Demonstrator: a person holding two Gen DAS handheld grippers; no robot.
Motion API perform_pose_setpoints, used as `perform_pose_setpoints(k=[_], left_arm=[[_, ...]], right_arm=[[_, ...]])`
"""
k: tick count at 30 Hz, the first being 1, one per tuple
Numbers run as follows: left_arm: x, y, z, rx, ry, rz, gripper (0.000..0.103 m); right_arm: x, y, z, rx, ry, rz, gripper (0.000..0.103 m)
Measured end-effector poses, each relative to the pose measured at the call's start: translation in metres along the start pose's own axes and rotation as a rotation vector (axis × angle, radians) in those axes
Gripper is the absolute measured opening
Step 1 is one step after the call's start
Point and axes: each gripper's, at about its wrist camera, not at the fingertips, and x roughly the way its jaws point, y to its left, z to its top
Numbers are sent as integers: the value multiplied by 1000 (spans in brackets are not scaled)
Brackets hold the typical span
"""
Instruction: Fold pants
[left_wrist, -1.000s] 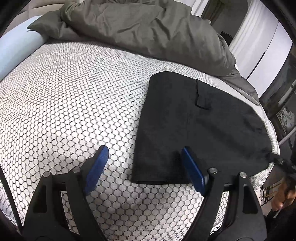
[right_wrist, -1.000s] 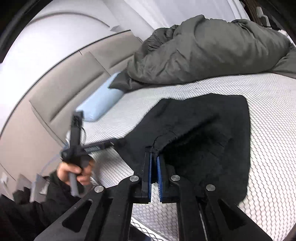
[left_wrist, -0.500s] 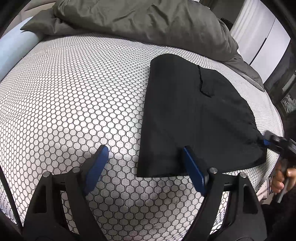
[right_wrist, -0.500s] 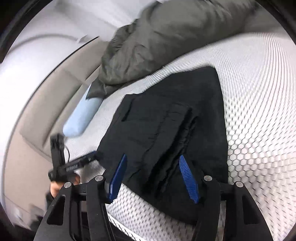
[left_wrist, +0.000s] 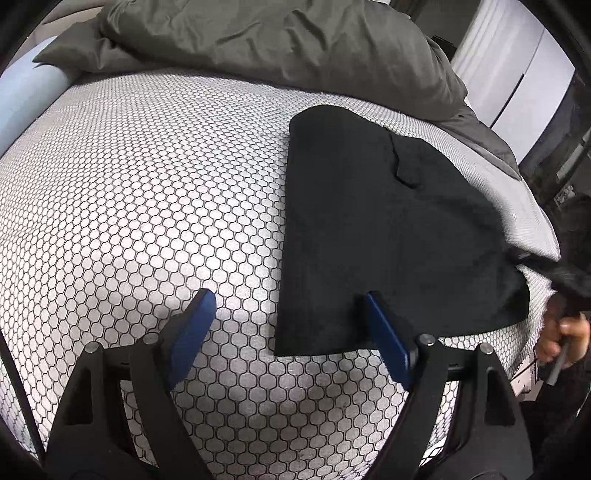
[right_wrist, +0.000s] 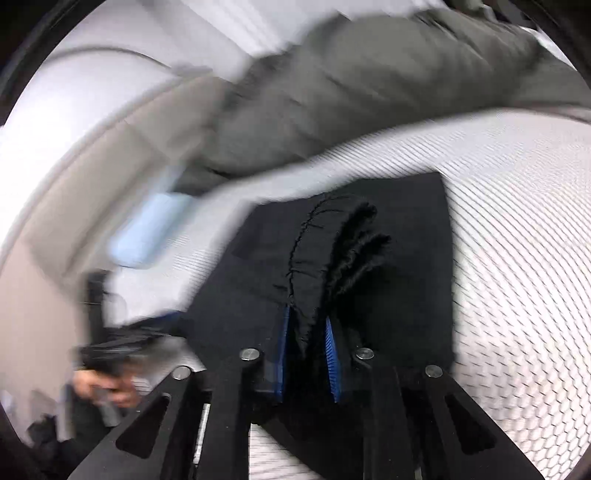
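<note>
The black pants (left_wrist: 376, 229) lie folded on the honeycomb-patterned bed sheet (left_wrist: 147, 206). My left gripper (left_wrist: 290, 314) is open and empty, low over the sheet at the pants' near left corner; its right finger overlaps the near hem. In the right wrist view my right gripper (right_wrist: 308, 332) is shut on the gathered waistband of the pants (right_wrist: 325, 251), which bunches up between the blue pads. The right gripper also shows, blurred, at the pants' right edge in the left wrist view (left_wrist: 554, 273).
A rumpled grey duvet (left_wrist: 280, 40) is heaped along the far side of the bed. A light blue pillow (left_wrist: 26, 99) lies at the far left. The bed's edge runs close on the right, with white cabinet doors (left_wrist: 517, 74) beyond.
My right gripper opened half a second ago and has now shut again on the bunched waistband; its view is motion-blurred. The left gripper stayed open and shifted slightly along the near hem.
</note>
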Motion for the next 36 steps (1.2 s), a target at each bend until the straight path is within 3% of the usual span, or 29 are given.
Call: perform_pose_setpoints(k=[1,4,6,8,10,13,15,17,20,23,27,28,31,34,36], left_arm=[[-1,-1,1,-4,-4,8,80],[-9,-8,2,16,-50,56,80],[-16,-16,2,39,-100,82,80],[-23,-25,1,50,-141,77,80],[-29,-35,1,58,-189,62,80],[-30,-51,0,74,-243,36,80],[-22,-64,0,103,-246,18,80],[-13,-76,0,153,-242,19,80],[0,-92,2,253,-257,44,72],[20,-84,-4,277,-185,99,54],[18,-66,-12,288,-175,78,54],[16,-62,-13,286,-173,67,54],[11,-50,-16,257,-168,53,55],[4,-45,-12,209,-177,59,55],[-4,-44,-7,201,-206,50,55]], right_arm=[[11,-7,-1,19,40,-39,35],[5,-11,0,98,26,-7,44],[-25,5,0,52,-79,17,58],[-48,23,-6,-16,-185,29,79],[-55,40,-9,-63,-240,59,79],[-36,67,-12,-125,-255,70,78],[-14,82,-17,-170,-230,48,64],[17,97,-21,-233,-157,-13,42],[51,109,-28,-295,-75,-90,32],[64,108,-32,-329,-44,-157,28],[51,89,-35,-342,-70,-325,27],[45,81,-35,-330,-71,-325,22],[29,66,-35,-296,-86,-269,22],[28,71,-38,-350,-102,-276,29],[22,75,-36,-331,-114,-230,37]])
